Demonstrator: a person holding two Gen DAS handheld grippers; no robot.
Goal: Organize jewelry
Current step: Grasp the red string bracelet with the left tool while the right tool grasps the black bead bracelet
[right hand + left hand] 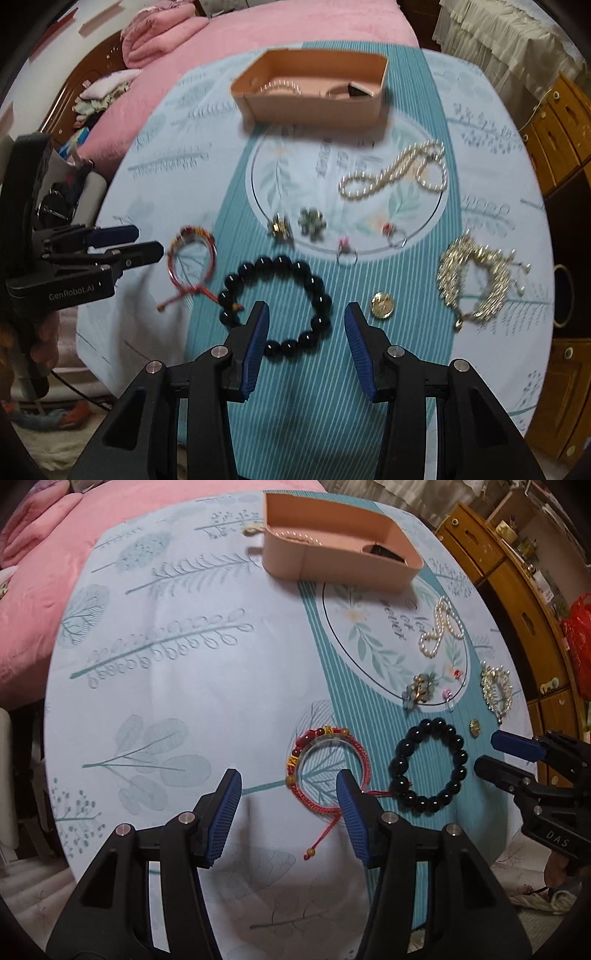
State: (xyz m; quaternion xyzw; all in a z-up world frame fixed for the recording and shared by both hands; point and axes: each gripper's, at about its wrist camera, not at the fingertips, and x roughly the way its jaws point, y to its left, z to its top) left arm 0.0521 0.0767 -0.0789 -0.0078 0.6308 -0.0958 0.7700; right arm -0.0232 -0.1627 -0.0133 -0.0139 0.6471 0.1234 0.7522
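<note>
Jewelry lies on a round table with a blue leaf-print cloth (166, 686). A red cord bracelet (327, 764) (192, 260) lies just ahead of my open, empty left gripper (290, 786), whose right finger overlaps its edge. A black bead bracelet (428, 762) (277, 302) lies between the tips of my open, empty right gripper (306, 321). A pink open box (332, 550) (314, 88) at the far side holds a pearl strand and a dark item. A pearl necklace (395, 171), a gold bracelet (476, 280), a gold coin-like piece (382, 304), two brooches and two rings lie around.
A pink bed (258, 33) lies beyond the table. Wooden drawers (517, 602) stand to the right. The left gripper shows at the left of the right wrist view (144, 242); the right gripper shows at the right of the left wrist view (487, 753).
</note>
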